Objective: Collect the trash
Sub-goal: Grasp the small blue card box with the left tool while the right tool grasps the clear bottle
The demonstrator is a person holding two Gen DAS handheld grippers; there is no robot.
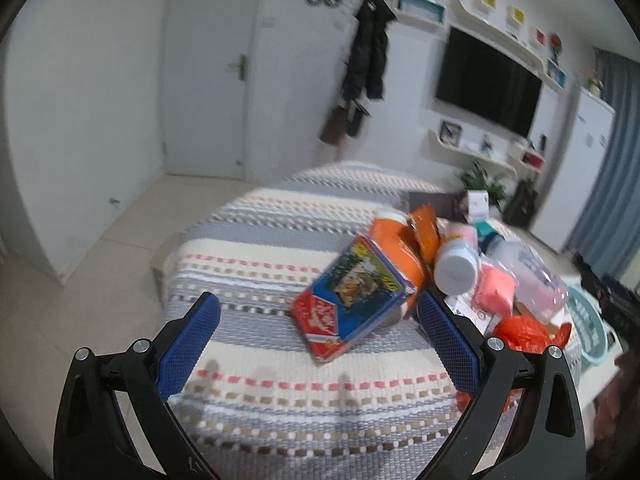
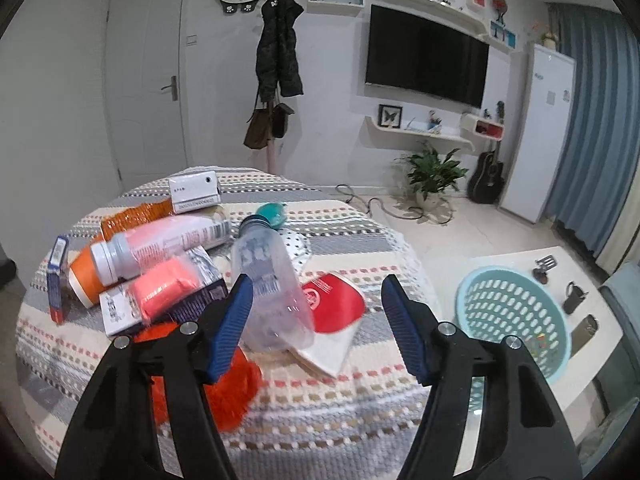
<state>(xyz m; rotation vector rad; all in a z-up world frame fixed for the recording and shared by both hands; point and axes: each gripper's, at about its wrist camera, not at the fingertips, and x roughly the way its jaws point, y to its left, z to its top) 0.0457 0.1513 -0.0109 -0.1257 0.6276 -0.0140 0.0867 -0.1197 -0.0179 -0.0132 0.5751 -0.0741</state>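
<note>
Currently your right gripper (image 2: 316, 304) straddles the clear plastic bottle (image 2: 272, 276) lying on the striped tablecloth (image 2: 340, 408); jaws released, right pad apart from it. Bottle's long axis runs away from you, its dark cap end pointing toward the table's far side. Your left gripper (image 1: 320, 312) gapes wide beside the blue-red packet (image 1: 352, 300), holding nothing. Basket (image 2: 516, 312) at right.
</note>
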